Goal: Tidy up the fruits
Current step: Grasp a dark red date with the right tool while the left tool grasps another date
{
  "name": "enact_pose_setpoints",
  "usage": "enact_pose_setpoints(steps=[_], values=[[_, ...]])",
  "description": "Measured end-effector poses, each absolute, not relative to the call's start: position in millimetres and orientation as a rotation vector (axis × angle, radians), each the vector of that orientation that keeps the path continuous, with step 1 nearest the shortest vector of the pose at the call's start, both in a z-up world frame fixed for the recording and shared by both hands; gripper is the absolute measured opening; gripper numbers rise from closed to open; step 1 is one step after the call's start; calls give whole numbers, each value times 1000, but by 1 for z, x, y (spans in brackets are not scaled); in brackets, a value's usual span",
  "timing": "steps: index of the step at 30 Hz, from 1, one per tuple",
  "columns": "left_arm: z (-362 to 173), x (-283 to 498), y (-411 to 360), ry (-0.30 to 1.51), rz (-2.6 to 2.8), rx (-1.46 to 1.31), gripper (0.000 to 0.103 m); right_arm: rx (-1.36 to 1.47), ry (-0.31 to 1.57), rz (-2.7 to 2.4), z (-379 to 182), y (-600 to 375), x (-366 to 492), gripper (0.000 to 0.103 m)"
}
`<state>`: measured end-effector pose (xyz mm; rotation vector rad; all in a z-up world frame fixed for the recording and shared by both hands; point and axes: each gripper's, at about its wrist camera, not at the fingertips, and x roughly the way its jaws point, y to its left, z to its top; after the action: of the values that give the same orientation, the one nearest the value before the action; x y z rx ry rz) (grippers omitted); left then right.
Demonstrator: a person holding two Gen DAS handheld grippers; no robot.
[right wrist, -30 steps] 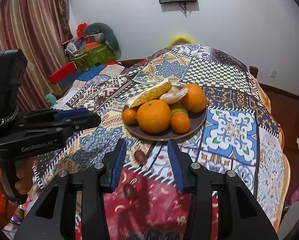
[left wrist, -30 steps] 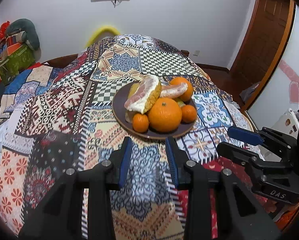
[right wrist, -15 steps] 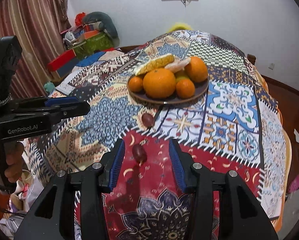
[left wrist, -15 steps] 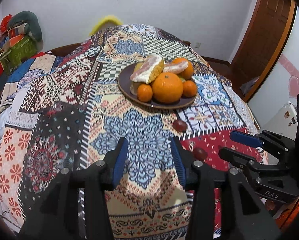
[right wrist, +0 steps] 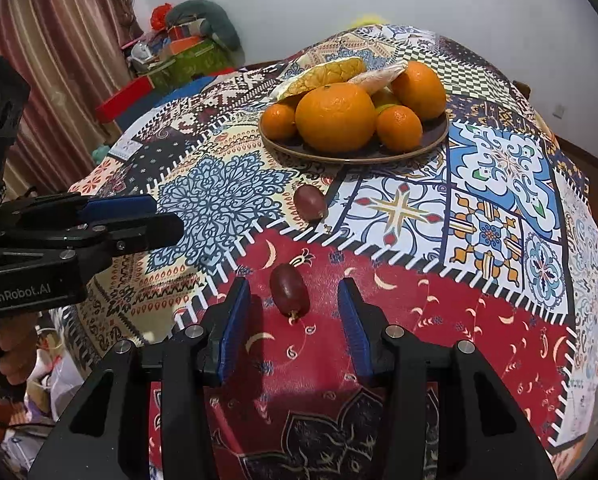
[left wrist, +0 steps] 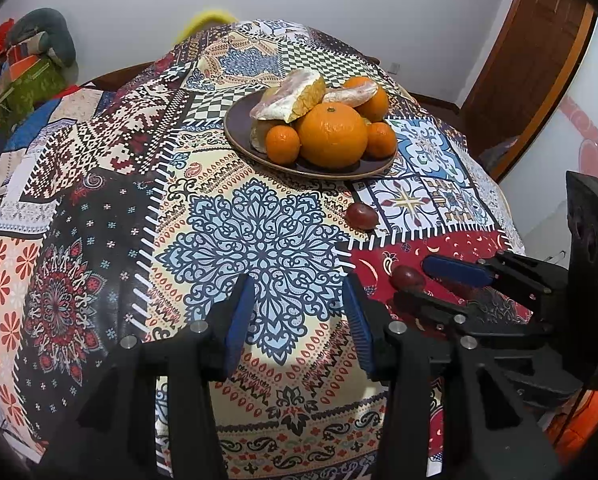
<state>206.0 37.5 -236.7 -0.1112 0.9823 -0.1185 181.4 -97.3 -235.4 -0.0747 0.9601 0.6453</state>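
While unheld, grape (right wrist: 289, 289) btwn right gripper (right wrist: 295, 312) pads.

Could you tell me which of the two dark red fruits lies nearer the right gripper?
The near red fruit on the red patch, just ahead of the right gripper; the other lies nearer the plate.

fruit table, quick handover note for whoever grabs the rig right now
Left gripper: open, empty, over the cloth.
Right gripper: jaws just closing, not yet touching the near grape lying between them.
Far grape: loose on the cloth, short of the plate.
Plate holds oranges and peeled pieces.
Done: plate loaded.
Left: both grapes, probably to the plate.
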Motion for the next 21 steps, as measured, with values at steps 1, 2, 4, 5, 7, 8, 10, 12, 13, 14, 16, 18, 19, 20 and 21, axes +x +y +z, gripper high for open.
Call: enact_pose_setpoints(steps=[1,2,4,5,7,8,10,12,13,14,16,18,19,20,21], values=[[-237,207,37,983,-121,-112,45,-81,959,644,-236,-96,181,36],[-237,208,37,983,-123,-114,45,-86,960,646,-236,-95,182,33],[-238,211,36,985,-130,-115,45,-103,957,642,-237,-94,183,27],[-238,213,35,985,-133,-113,45,-105,956,641,-237,-94,184,21],[-239,216,32,987,-139,-107,45,-97,958,650,-238,-95,185,16],[-239,217,31,988,-142,-106,45,-89,958,654,-238,-96,186,16],[-240,221,27,992,-152,-104,45,-75,956,660,-236,-99,186,16],[-241,226,22,995,-161,-95,45,-60,951,656,-234,-104,187,16],[-242,228,19,996,-166,-92,45,-51,948,651,-233,-108,188,16],[-242,230,17,997,-172,-89,45,-42,941,640,-230,-114,189,16],[-244,236,10,1002,-184,-83,45,-30,929,623,-227,-123,191,16],[-245,242,4,1004,-190,-75,45,-15,917,606,-222,-134,194,16],[-246,246,0,1007,-195,-71,45,-10,915,601,-221,-137,195,16],[-247,249,-3,1008,-199,-69,45,-4,910,593,-219,-142,197,16],[-248,252,-6,1009,-203,-65,45,1,905,584,-218,-148,198,16]])
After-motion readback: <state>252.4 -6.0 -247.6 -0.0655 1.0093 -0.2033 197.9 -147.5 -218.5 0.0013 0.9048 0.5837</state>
